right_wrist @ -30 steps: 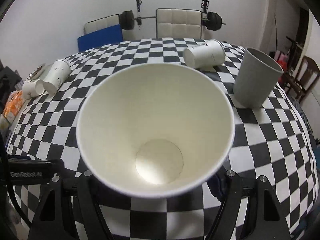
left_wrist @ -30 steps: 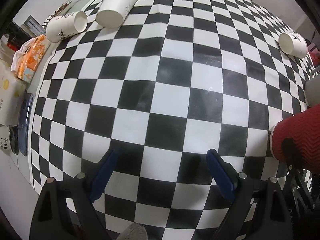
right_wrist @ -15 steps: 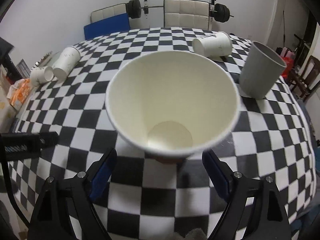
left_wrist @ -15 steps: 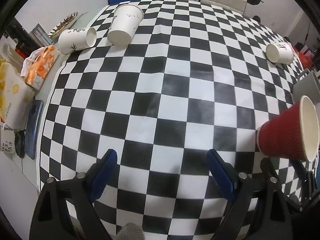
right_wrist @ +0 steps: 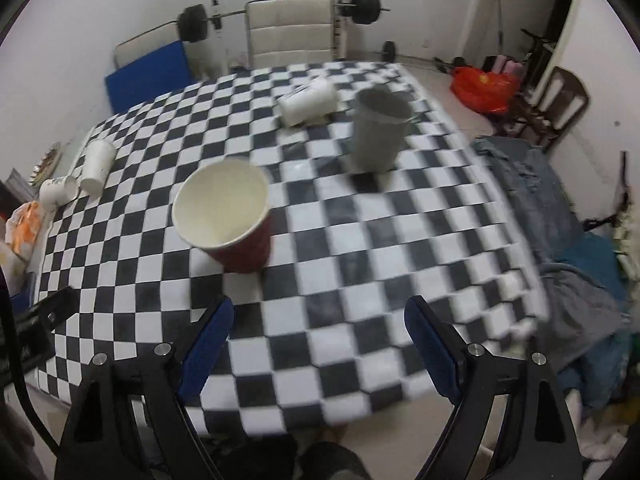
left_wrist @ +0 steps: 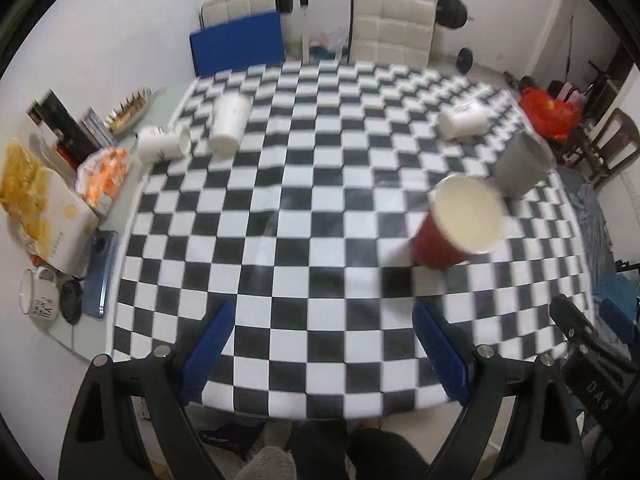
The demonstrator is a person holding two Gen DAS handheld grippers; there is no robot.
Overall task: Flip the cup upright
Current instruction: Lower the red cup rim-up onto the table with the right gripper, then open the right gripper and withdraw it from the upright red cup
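Observation:
A red paper cup [right_wrist: 228,216] with a white inside stands upright on the checkered table [right_wrist: 360,248], mouth up. It also shows in the left wrist view [left_wrist: 460,224], at the right. My right gripper [right_wrist: 320,340] is open and empty, pulled back over the table's near edge, apart from the cup. My left gripper [left_wrist: 324,344] is open and empty over the near edge, left of the cup.
A grey cup [right_wrist: 378,132] stands upright behind the red one. A white cup [right_wrist: 308,100] lies on its side further back. Two white cups [left_wrist: 230,122] [left_wrist: 162,144] lie at the far left. Snack packets [left_wrist: 44,208], a phone and a mug sit on the left.
My right gripper has let go of the red cup, which now stands on the table. Both grippers have drawn back and up, away from the table.

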